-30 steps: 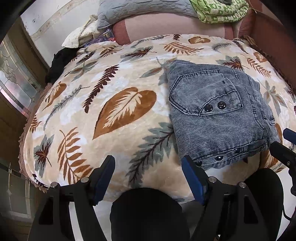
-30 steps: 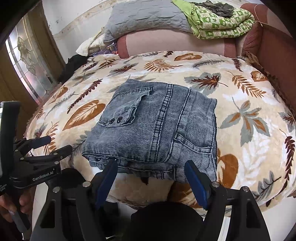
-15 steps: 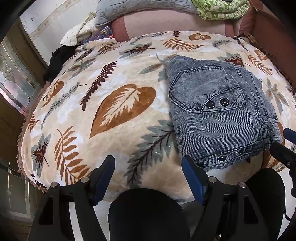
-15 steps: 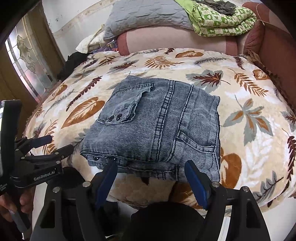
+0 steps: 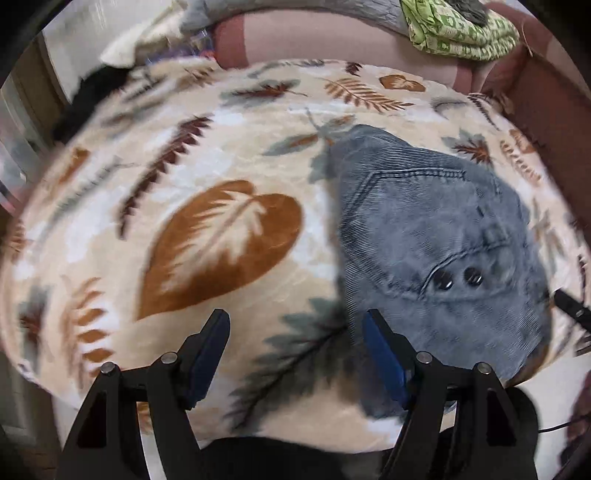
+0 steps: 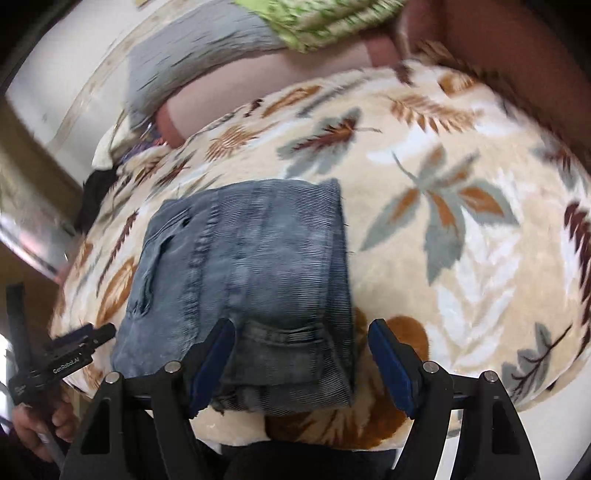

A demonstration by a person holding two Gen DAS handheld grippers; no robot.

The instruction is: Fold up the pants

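Note:
Grey-blue corduroy pants (image 5: 436,236) lie folded into a compact rectangle on the leaf-patterned blanket (image 5: 221,229); they also show in the right wrist view (image 6: 251,273). My left gripper (image 5: 295,332) is open and empty, over the blanket just left of the pants' near left corner. My right gripper (image 6: 303,343) is open and empty, its jaws straddling the pants' near right corner above the bed's front edge. The left gripper also shows in the right wrist view (image 6: 70,343), held by a hand at the far left.
A grey pillow (image 6: 192,62) and a green patterned blanket (image 5: 458,29) lie at the head of the bed. A brown headboard (image 5: 546,96) stands at the right. Dark clothing (image 5: 92,92) lies at the far left. The bed's front edge runs below both grippers.
Both grippers have moved forward and lower toward the bed, so the pants look larger and blurred. The right wrist view has swung to the right. The pants have not moved.

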